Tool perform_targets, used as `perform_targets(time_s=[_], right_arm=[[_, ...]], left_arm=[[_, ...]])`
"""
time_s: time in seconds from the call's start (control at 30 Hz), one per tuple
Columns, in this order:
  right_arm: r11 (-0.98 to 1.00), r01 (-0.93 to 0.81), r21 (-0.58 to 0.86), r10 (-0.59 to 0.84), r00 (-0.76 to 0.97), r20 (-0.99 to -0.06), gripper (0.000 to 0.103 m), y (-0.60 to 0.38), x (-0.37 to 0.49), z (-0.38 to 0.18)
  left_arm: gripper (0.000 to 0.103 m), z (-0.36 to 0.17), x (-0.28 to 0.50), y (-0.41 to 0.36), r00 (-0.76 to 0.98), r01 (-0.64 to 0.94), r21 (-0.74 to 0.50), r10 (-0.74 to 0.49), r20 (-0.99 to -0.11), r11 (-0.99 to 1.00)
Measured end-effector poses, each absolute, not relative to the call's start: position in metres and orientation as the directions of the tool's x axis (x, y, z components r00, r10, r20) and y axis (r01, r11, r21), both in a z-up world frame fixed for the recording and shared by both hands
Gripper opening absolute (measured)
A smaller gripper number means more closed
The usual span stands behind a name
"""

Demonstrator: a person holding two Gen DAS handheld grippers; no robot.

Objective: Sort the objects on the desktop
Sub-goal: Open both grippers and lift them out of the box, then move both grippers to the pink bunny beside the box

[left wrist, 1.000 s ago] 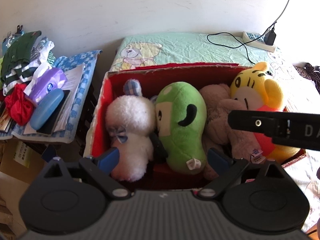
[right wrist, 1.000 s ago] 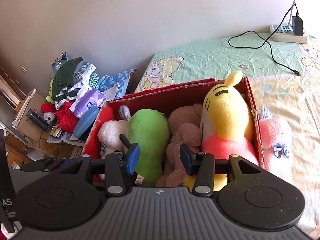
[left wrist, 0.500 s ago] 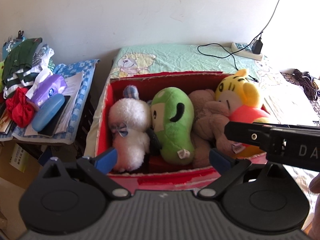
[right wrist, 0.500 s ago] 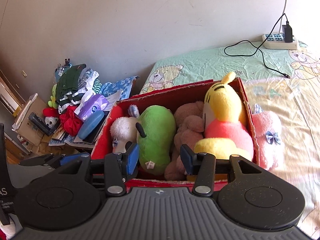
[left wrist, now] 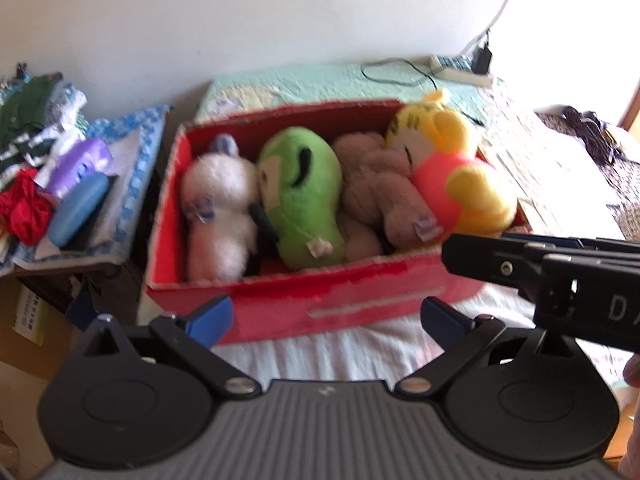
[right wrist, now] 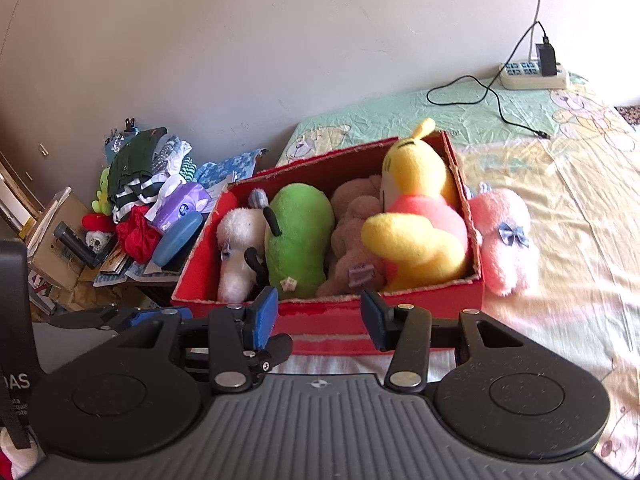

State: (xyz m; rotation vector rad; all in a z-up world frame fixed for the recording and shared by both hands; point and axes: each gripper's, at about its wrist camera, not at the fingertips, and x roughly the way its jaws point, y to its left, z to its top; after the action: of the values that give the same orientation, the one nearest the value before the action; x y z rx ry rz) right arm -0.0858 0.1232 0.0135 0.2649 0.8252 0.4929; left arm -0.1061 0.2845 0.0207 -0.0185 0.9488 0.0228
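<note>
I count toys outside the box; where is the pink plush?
Right wrist view: the pink plush lies on the bed, against the red box's right wall.

Red box [right wrist: 400, 312]: matt cardboard, ragged edges. White plush [right wrist: 240, 248] fluffy; green plush [right wrist: 298, 236] short-piled cloth. Bedsheet [right wrist: 560, 184]: creased printed cotton (by the look). Right gripper [right wrist: 316, 316]: matt black plastic, ribbed base, metal screws.

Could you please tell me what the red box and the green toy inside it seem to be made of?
The red box looks like cardboard with a matte red covering: its rims are frayed and pale where they are worn. The green toy looks like stuffed plush fabric, soft, with a short nap and a small sewn tag at its lower end.
</note>
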Motion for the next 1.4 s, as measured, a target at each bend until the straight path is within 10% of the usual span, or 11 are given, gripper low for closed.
perform_targets(time_s=[1.4], right_arm=[[0.896,-0.214,0.390,0.444,0.459,-0.769,0.050,-0.034,-0.021,-0.040]], left_arm=[[0.101,-0.050,-0.034,0.104,0.369,0.080,0.012,-0.019,-0.929,0.997]])
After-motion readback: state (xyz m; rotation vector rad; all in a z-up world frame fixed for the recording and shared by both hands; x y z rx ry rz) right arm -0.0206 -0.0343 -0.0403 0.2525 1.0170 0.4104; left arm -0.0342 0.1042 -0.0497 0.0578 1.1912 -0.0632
